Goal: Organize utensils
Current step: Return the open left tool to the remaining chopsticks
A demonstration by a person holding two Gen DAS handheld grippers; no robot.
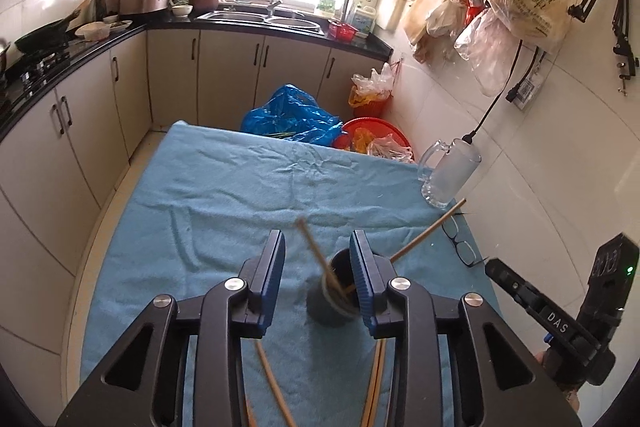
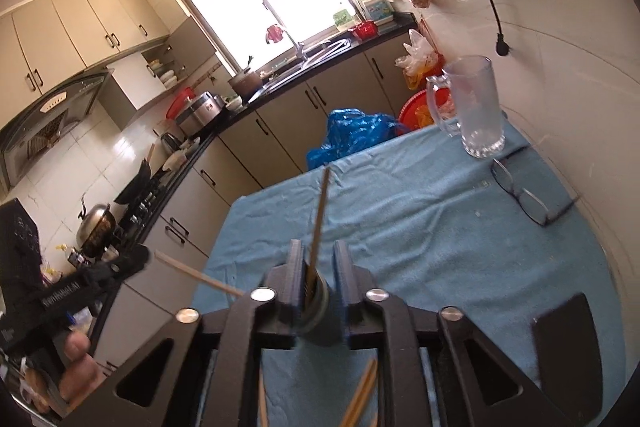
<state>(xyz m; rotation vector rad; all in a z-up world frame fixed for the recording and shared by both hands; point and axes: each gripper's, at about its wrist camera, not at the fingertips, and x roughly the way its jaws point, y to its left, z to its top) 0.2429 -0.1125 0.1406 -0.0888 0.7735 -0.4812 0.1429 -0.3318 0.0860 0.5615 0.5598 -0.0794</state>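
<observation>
The left gripper [image 1: 318, 267] is spread wide and holds nothing, with a dark cup [image 1: 334, 291] of chopsticks [image 1: 320, 259] standing on the blue cloth [image 1: 224, 195] between its fingers. The right gripper [image 2: 318, 279] stands partly open around the cup [image 2: 316, 307], one chopstick [image 2: 319, 215] rising between its fingers; whether they touch is unclear. Only the right view shows loose chopsticks [image 2: 360, 395] below

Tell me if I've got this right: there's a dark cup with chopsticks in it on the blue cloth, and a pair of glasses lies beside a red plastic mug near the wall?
Nearly. The mug is clear glass, not red plastic; the right wrist view shows it plainly. The rest holds: the dark cup with chopsticks stands on the blue cloth, and the glasses lie beside the mug near the wall.
</observation>
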